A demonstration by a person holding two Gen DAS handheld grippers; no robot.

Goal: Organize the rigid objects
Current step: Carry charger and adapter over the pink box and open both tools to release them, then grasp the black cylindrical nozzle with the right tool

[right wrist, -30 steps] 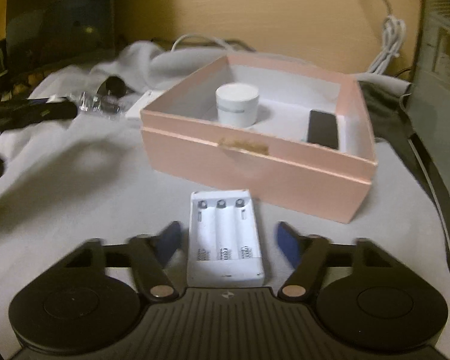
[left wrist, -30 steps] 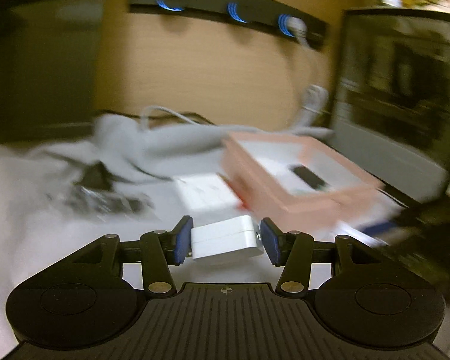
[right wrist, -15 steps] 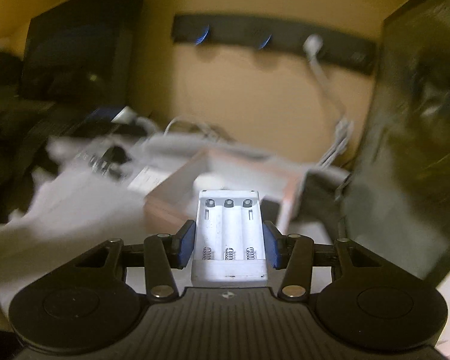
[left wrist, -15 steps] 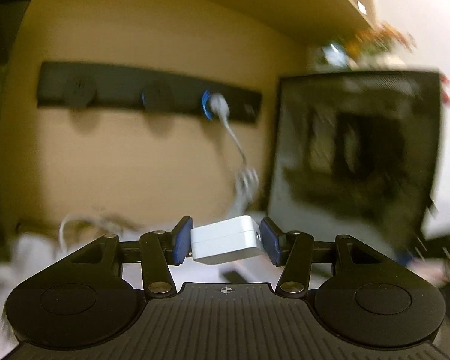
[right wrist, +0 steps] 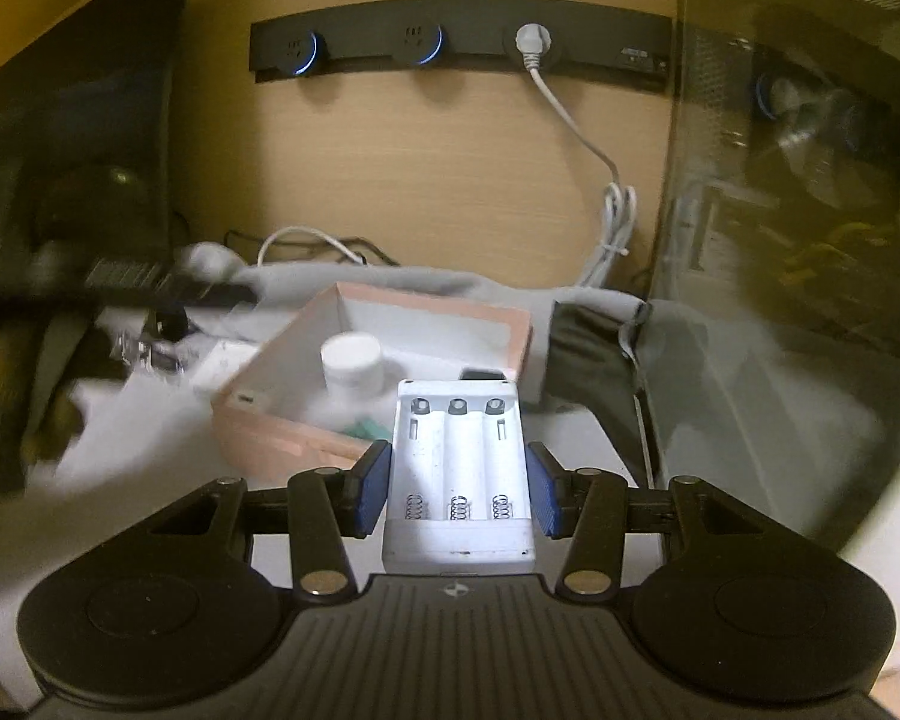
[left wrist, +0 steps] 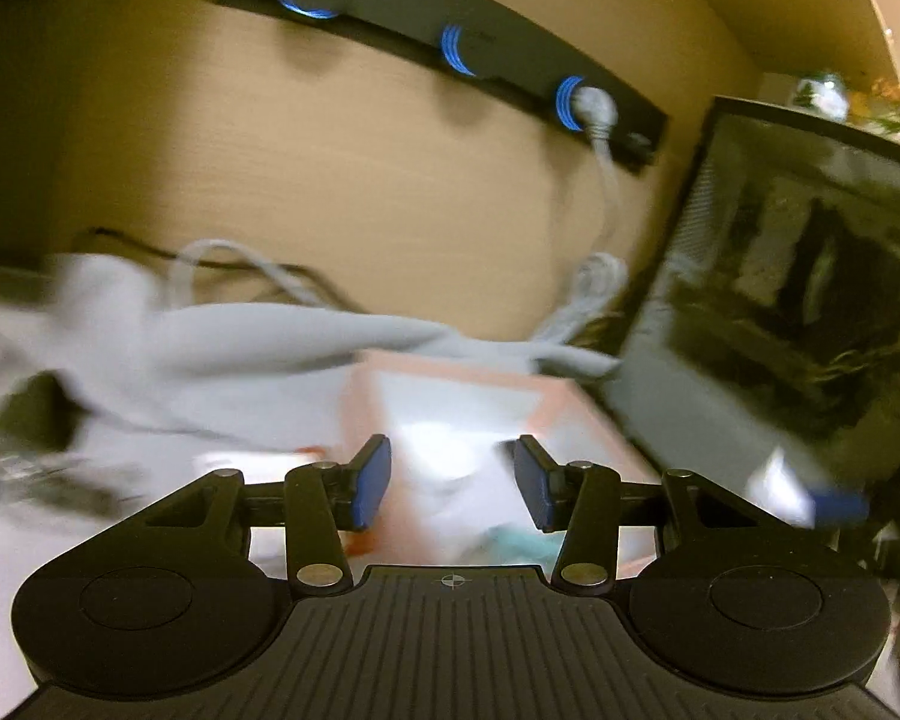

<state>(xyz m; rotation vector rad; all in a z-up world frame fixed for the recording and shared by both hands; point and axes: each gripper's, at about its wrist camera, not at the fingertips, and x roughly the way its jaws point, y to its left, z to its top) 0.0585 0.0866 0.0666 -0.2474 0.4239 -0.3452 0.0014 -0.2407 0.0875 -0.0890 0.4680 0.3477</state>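
My right gripper [right wrist: 457, 489] is shut on a white three-slot battery charger [right wrist: 457, 480] and holds it above the near side of an open pink box [right wrist: 282, 438]. A white round jar [right wrist: 352, 360] stands inside the box. In the left wrist view my left gripper [left wrist: 450, 483] is open and empty, right over the pink box [left wrist: 546, 402]. A blurred white shape [left wrist: 450, 474], likely the white block it held, lies in the box below the fingers.
A grey cloth [right wrist: 426, 285] lies behind the box. A dark monitor [right wrist: 798, 228] stands at the right and a dark screen [right wrist: 78, 162] at the left. A power strip [right wrist: 462, 42] with a white cable [right wrist: 615, 222] is on the wooden back wall. Small items [right wrist: 150, 348] lie left of the box.
My left gripper has opened and let go of the white block over the pink box. My right gripper closed on the battery charger, lifted it and carried it toward the box.
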